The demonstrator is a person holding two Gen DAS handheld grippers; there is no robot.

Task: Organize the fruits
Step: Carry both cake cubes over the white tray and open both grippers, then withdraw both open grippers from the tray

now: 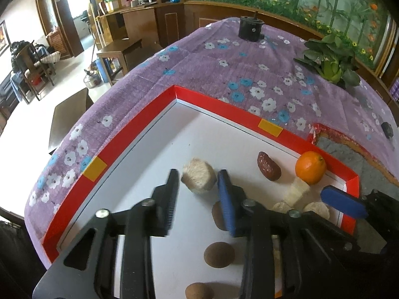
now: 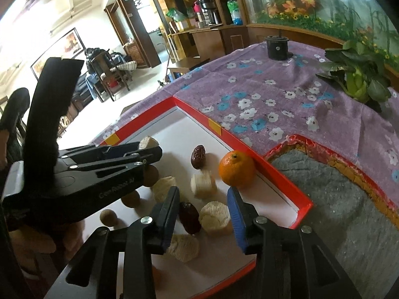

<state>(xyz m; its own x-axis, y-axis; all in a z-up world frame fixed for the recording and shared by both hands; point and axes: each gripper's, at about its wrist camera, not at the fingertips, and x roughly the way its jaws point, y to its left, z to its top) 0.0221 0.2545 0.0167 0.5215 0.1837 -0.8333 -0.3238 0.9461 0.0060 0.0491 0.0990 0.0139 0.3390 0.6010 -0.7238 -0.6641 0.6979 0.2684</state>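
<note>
A red-rimmed white tray (image 1: pixel 139 134) holds an orange (image 1: pixel 310 167), a red date (image 1: pixel 268 166), several pale fuzzy chunks and brown round longans (image 1: pixel 219 254). My left gripper (image 1: pixel 198 182) is open, its fingers on either side of a pale chunk (image 1: pixel 198 179). In the right wrist view my right gripper (image 2: pixel 203 205) is open above a pale chunk (image 2: pixel 215 215) and a dark date (image 2: pixel 189 218); the orange (image 2: pixel 237 173) sits just beyond, against the tray rim (image 2: pixel 271 172). The left gripper (image 2: pixel 147 147) shows there from the side.
A second red-rimmed tray with grey lining (image 2: pixel 336 191) lies to the right. On the purple flowered cloth (image 1: pixel 224 69) are a leafy green vegetable (image 1: pixel 329 61) and a black round holder (image 1: pixel 250 28). Chairs and cabinets stand beyond the table's left edge.
</note>
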